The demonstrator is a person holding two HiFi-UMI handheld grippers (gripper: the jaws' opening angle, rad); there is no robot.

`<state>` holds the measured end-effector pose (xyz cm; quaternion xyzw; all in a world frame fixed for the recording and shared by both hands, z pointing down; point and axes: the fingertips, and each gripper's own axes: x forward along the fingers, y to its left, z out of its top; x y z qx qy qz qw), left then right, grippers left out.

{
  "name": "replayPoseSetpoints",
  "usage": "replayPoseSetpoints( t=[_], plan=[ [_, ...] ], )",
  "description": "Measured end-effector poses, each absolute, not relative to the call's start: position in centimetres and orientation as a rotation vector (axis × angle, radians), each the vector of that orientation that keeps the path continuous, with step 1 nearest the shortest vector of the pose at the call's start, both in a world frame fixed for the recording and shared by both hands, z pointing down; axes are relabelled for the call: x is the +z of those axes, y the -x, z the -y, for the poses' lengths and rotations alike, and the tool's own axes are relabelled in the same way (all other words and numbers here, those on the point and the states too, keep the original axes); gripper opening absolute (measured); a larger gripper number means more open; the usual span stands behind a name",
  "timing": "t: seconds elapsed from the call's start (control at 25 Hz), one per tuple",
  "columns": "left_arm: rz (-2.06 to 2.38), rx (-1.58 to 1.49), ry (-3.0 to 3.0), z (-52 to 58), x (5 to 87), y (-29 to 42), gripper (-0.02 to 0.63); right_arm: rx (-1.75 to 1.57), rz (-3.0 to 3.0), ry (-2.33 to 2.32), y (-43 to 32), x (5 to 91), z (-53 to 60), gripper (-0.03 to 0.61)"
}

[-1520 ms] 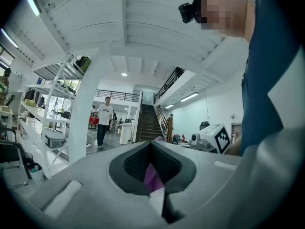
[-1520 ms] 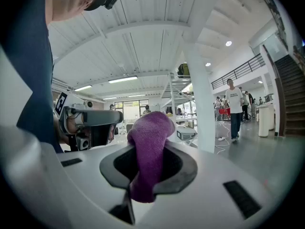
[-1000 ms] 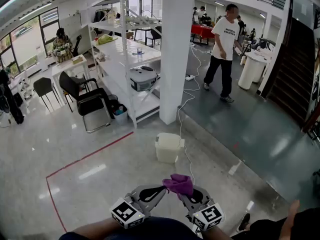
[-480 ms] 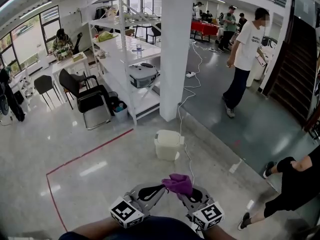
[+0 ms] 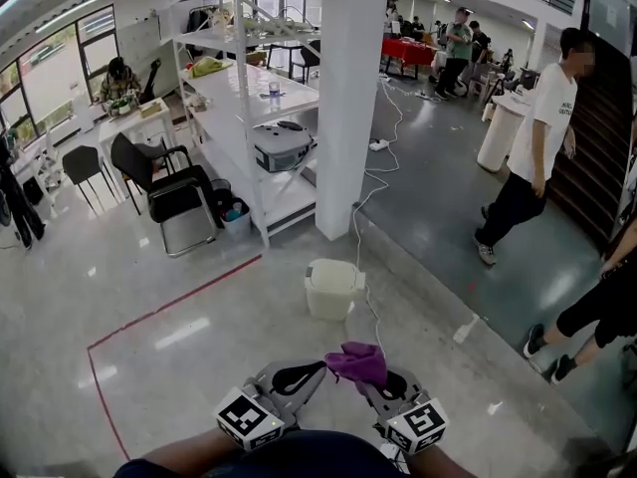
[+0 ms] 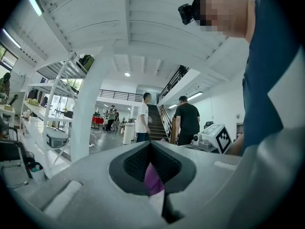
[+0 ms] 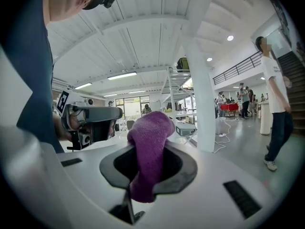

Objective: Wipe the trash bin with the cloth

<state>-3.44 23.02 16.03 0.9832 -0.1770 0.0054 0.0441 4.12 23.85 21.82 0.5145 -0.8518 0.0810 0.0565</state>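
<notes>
The right gripper's [image 5: 369, 381] jaws are clenched on the purple cloth [image 7: 148, 142], which bunches above them; the left gripper's [image 5: 318, 369] jaws pinch its edge. The trash bin [image 5: 331, 289] stands on the floor [image 5: 199, 312], well ahead of both jaws

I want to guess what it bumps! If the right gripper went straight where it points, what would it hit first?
Probably nothing soon. The right gripper, holding the purple cloth, points roughly level, so it likely passes above the trash bin on the floor, towards the distant shelves. Depth is unclear.
</notes>
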Motion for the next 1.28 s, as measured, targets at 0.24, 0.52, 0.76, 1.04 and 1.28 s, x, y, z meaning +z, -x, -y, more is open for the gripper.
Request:
replayPoseSetpoints(
  t=[0.24, 0.52, 0.76, 1.04, 1.28],
  plan=[
    [0.510, -0.005, -3.018, -14.9, 16.1, 4.0, 0.003, 0.262, 2.544, -1.609, -4.0, 22.3, -16.9, 0.080],
    [0.433, -0.036, -3.023, -5.3, 15.2, 4.7, 0.003, 0.231, 2.501, -1.683, -3.1, 21.1, -7.6, 0.080],
    [0.361, -0.014, -3.028, 0.3, 15.5, 5.4, 0.003, 0.229, 2.447, -1.773, -3.2, 20.6, -2.2, 0.080],
    [0.395, 0.038, -3.012, 3.7, 16.3, 3.6, 0.003, 0.258, 2.438, -1.764, -4.8, 21.6, 0.5, 0.080],
    [0.440, 0.003, -2.982, 4.5, 16.8, -0.3, 0.003, 0.272, 2.473, -1.702, -8.6, 22.2, 2.5, 0.080]
  ],
)
